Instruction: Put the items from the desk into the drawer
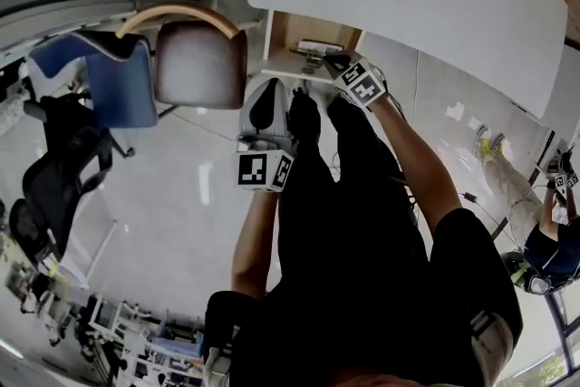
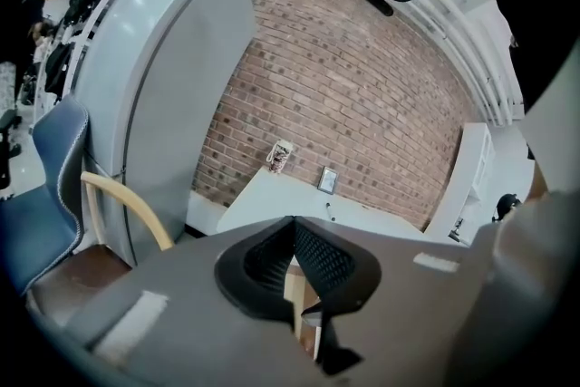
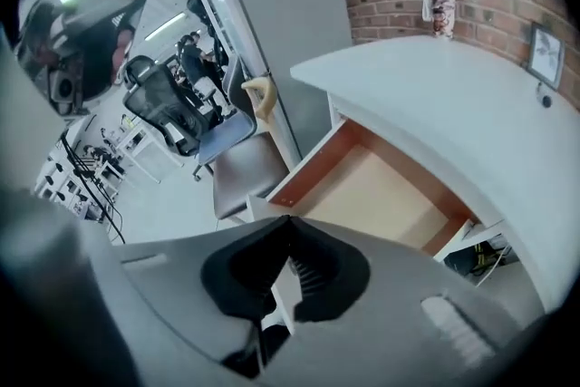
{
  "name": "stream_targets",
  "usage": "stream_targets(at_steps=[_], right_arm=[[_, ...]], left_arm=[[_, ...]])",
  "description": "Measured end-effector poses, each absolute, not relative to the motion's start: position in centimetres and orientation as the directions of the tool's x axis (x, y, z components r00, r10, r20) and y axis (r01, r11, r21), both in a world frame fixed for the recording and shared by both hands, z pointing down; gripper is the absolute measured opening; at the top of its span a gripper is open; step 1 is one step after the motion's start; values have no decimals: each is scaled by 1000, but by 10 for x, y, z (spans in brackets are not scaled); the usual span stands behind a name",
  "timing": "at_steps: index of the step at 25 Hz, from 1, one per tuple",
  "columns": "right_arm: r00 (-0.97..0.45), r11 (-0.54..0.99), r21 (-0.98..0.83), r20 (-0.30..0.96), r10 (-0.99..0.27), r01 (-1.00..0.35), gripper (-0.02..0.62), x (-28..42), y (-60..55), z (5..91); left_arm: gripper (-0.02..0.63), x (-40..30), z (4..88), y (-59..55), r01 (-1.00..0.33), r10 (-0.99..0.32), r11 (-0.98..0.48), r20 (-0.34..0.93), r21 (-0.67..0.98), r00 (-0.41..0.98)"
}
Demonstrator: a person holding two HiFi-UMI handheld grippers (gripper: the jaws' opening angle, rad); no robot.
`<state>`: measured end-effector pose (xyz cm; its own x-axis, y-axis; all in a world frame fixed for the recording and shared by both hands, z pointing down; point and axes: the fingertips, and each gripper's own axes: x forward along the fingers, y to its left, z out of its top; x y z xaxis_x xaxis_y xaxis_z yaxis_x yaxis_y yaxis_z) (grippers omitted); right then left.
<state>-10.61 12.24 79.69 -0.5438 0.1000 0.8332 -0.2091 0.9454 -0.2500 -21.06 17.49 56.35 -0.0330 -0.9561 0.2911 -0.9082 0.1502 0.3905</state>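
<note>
White desk [image 3: 471,113]. Under desk, drawer [image 3: 381,195]: pale wood floor, orange-brown inner sides. Behind desk, red-brown brick wall [image 2: 362,95], pale mortar grid. Left of desk, blue chair [image 1: 109,77]; second chair [image 1: 201,63], brown seat, tan arm.

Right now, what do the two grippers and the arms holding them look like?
The left gripper and right gripper have grey shells with black ribbed jaw pads. Each carries a white cube with black square markers. The person's sleeves are black and short.

place: office | you're at a white desk [image 1: 408,4] with an open drawer [image 3: 390,195] | brick wall [image 2: 362,95] behind the desk | swivel chairs [image 1: 63,186] beside it, more workstations [image 1: 136,340] beyond them
</note>
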Motion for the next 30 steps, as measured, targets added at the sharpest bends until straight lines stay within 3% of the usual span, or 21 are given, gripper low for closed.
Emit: stream_targets(at_steps=[6,16,22,30], right_arm=[[-646,924,-241,764,-8,-296,3,-104,116,722],[-787,864,-206,546,-288,-459,3,-83,82,553],[-817,840,-158,380,-434,-520,3,-58,67,463],[-818,813,-148,235,-524,-563,3,-17,89,392]], left_arm=[[14,-205,521,175,-915,-964,129,266,382,-25],[14,-182,423,154,-944,-990,6,137,331,41],[14,-159,368,132,-957,-992,-88,57,276,108],[14,-118,335,138,-950,-983,-178,-9,255,182]])
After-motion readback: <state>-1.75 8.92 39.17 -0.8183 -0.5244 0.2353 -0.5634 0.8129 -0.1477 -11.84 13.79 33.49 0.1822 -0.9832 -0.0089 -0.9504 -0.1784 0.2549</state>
